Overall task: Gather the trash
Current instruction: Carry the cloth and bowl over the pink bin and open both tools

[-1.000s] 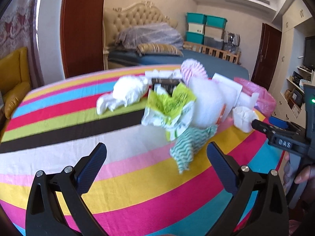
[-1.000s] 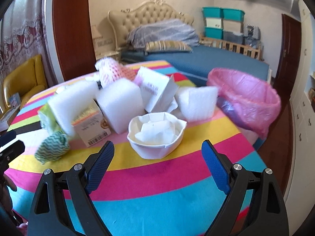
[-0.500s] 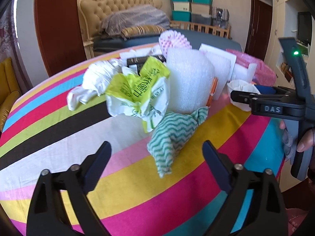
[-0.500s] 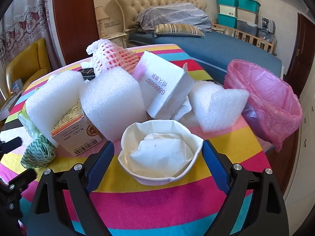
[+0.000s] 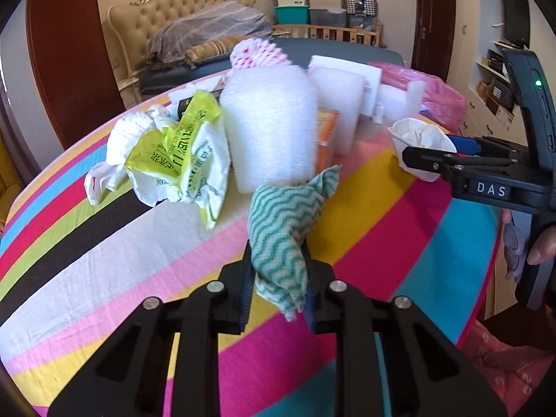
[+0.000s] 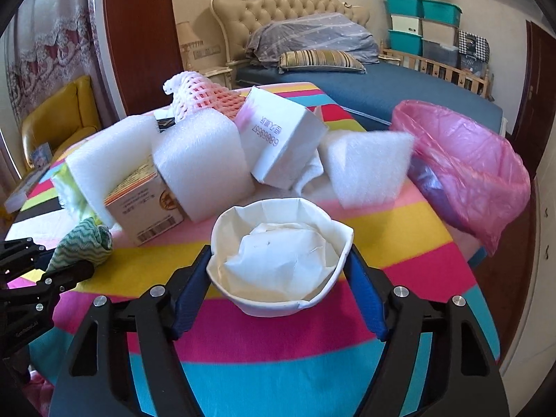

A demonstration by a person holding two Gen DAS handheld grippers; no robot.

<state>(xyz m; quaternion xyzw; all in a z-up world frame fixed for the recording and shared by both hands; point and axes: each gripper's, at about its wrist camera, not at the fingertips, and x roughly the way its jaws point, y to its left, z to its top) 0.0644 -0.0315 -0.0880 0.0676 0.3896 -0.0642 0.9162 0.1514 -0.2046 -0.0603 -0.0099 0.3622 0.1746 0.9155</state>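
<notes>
My left gripper (image 5: 278, 292) is shut on a green-and-white wavy cloth (image 5: 283, 229), pinched between the pads on the striped table (image 5: 104, 243). My right gripper (image 6: 279, 292) is shut on a crumpled white paper bowl (image 6: 278, 257) with paper inside; its pads touch both sides. The bowl also shows in the left wrist view (image 5: 420, 142), and the cloth in the right wrist view (image 6: 81, 246). A pink trash bag (image 6: 465, 170) hangs open at the table's right edge.
Behind stand white foam blocks (image 6: 205, 163), a white carton (image 6: 281, 139), an orange box (image 6: 142, 201), a pink foam net (image 6: 201, 97), and a yellow-green plastic bag (image 5: 180, 153) with a white bag (image 5: 121, 142). A bed lies beyond.
Both grippers moved forward and closed: the left on the green cloth, the right on the paper bowl. Both were open half a second ago.
</notes>
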